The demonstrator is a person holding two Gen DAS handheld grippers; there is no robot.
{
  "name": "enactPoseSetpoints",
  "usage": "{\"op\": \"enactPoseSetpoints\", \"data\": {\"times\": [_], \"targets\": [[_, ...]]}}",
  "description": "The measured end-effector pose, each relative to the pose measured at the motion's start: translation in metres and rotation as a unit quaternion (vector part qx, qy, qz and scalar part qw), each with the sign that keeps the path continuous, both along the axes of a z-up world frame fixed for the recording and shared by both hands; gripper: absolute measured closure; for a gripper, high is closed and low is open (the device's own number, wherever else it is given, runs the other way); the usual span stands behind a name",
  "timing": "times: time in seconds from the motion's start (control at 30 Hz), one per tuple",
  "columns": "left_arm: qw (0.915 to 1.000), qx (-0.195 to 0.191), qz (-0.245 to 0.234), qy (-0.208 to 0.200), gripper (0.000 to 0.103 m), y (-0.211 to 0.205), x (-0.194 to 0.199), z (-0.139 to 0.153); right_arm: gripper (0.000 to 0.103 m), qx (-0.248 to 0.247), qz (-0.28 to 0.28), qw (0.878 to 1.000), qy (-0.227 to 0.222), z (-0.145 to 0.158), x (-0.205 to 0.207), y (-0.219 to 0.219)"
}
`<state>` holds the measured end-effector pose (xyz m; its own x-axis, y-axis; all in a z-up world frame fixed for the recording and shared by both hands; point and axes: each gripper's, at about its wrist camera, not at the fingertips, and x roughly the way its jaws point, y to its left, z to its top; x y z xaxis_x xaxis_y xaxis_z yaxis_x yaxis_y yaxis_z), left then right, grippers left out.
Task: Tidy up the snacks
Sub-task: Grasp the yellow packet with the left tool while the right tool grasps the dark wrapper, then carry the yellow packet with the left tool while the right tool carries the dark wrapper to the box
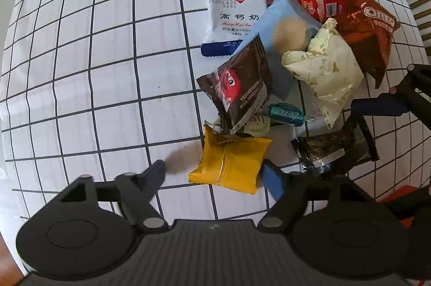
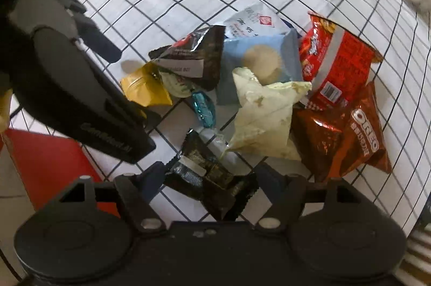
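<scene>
Nine snack packets (image 1: 301,48) lay piled, plus one teal wrapped candy (image 1: 285,114) and two grippers (image 1: 212,175).

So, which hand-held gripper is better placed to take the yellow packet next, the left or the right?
Left, I think. The left hand-held gripper is open with the yellow packet lying between its fingers. The right hand-held gripper is open around the black packet, farther from the yellow one.

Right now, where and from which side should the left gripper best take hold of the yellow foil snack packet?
Probably by the near crimped edge of the yellow foil snack packet, coming from the near side. The left gripper already straddles that end, open. The far end lies tucked under the brown candy bag, so it is harder to grip.
</scene>
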<state>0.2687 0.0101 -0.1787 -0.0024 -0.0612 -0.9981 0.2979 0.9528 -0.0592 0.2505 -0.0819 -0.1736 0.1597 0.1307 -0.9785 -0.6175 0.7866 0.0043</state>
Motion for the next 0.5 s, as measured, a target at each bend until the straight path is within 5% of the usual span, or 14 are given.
{"op": "enactPoseSetpoints", "data": {"times": [0.27, 0.4, 0.5], "targets": [[0.9996, 0.014, -0.004, -0.024, 0.047, -0.004, -0.003, 0.002, 0.039, -0.025, 0.027, 0.999, -0.027, -0.001, -0.018, 0.009], [0.9993, 0.014, 0.008, -0.033, 0.063, 0.003, -0.004, 0.010, 0.060, -0.023, 0.023, 0.999, -0.044, 0.004, -0.024, 0.007], [0.9992, 0.007, 0.020, -0.034, 0.064, 0.009, -0.004, 0.010, 0.074, -0.019, 0.006, 0.999, -0.047, 0.008, -0.021, 0.001]]}}
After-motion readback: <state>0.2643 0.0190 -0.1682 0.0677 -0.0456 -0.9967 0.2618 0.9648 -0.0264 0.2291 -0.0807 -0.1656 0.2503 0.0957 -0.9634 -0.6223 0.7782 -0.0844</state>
